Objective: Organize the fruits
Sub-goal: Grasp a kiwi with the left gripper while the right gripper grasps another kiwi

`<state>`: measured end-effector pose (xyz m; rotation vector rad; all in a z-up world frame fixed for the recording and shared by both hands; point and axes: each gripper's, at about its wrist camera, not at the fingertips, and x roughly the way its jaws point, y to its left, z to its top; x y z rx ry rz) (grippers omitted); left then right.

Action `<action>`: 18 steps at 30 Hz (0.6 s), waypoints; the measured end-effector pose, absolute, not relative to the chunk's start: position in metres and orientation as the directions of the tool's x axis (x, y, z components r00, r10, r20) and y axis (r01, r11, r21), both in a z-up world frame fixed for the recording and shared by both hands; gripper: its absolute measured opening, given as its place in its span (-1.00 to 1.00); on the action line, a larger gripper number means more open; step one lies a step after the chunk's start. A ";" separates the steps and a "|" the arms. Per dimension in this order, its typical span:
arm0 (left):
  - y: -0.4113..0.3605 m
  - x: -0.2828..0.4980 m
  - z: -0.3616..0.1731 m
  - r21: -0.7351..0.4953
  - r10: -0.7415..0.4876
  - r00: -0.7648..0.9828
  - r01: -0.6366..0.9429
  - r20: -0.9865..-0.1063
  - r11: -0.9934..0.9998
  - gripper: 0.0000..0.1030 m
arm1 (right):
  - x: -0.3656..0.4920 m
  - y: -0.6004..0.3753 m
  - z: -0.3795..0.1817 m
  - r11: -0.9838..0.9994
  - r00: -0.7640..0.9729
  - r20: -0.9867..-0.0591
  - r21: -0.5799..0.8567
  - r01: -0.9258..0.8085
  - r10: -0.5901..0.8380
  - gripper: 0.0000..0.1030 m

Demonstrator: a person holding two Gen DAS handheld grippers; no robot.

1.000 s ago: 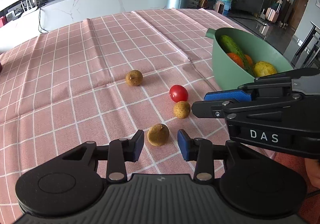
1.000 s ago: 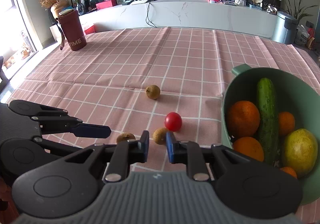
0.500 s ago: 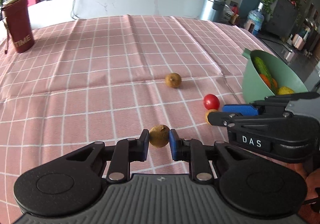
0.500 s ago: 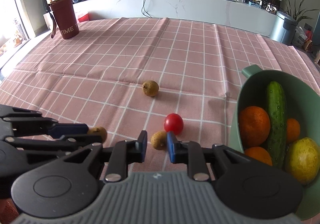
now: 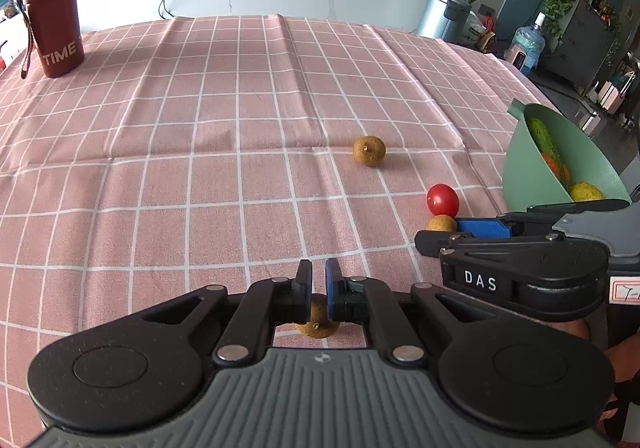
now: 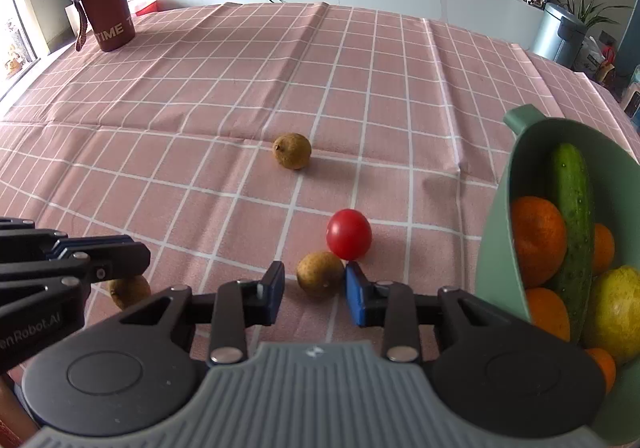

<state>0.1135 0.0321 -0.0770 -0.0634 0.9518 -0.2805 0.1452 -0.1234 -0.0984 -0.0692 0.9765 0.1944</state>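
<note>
**Two grippers, three longans and a tomato on the checked cloth**

Pink checked tablecloth [image 5: 240, 119] fills both views, with a white counter and shelves of oddments across the top of each frame. A dark red tumbler [image 5: 54, 21] marked TIME stands at the upper left of the cloth.

Low in the left wrist view, the left gripper [image 5: 319, 290] has its blue pads drawn close together. A brown longan [image 5: 318, 322] sits just behind and below the pad tips, partly hidden by the fingers. It appears pinched between them, though the contact itself is hard to see. In the right wrist view the same fruit peeks out under the left gripper's fingers at the lower left of the frame.

The right gripper [image 6: 315, 290] stands with its jaws moderately wide around a second longan [image 6: 320, 274]. That fruit lies on the cloth between the pads, close to the right one, and whether it touches that pad cannot be told. A red cherry tomato [image 6: 349, 234] sits just above it in the frame, touching or nearly touching it.

A third longan [image 6: 292, 150] rests alone near the middle of the cloth, well apart from both grippers.

At the right edge stands a green bowl [image 6: 496, 248] with a handle. It holds a cucumber [image 6: 572, 215], several oranges [image 6: 536, 240] and a yellow lemon-like fruit [image 6: 618, 312] (all piled loosely together).
</note>
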 end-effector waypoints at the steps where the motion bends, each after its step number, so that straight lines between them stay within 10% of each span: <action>1: 0.033 0.113 -0.077 -0.180 -0.266 0.546 0.208 -0.794 0.962 -0.86 | 0.145 -0.124 -0.098 0.981 0.547 -0.826 0.031 -0.191 0.133 -0.58; 18: 0.041 0.102 -0.071 -0.176 -0.283 0.537 0.242 -0.795 0.954 -0.04 | 0.132 -0.124 -0.091 0.961 0.543 -0.811 0.082 -0.263 0.218 -0.59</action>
